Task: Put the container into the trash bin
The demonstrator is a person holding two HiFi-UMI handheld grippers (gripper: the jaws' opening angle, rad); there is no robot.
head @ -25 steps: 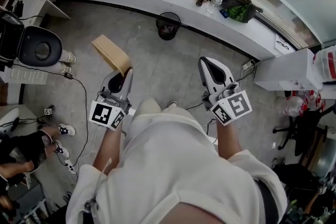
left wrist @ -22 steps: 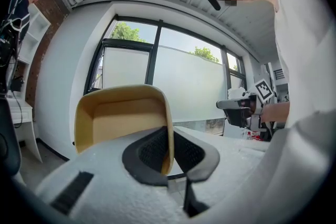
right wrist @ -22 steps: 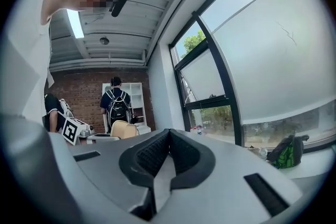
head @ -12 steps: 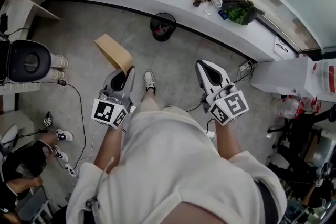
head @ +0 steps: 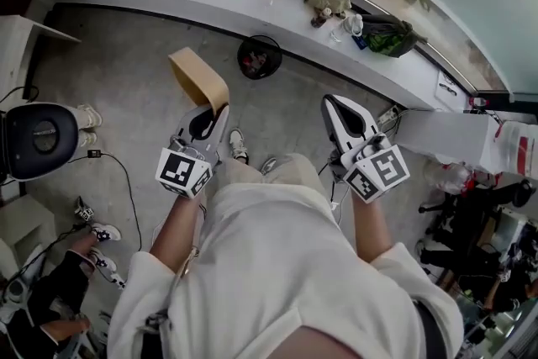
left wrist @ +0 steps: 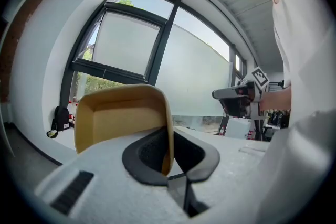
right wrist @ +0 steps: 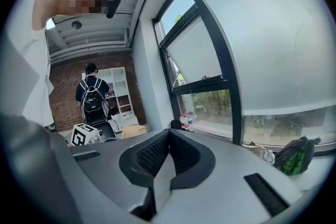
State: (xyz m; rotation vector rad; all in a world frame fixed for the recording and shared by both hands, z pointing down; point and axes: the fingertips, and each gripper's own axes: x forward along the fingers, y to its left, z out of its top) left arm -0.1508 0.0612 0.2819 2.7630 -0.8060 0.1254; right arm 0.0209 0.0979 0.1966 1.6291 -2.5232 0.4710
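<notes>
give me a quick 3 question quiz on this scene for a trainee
1. True or false: the right gripper holds the tan container.
2. The black trash bin stands: A on a chair; B on the floor by the white ledge; C on a shelf.
3. What is clamped between the jaws of the left gripper?
Key: 1 false; 2 B; 3 the tan container's wall.
</notes>
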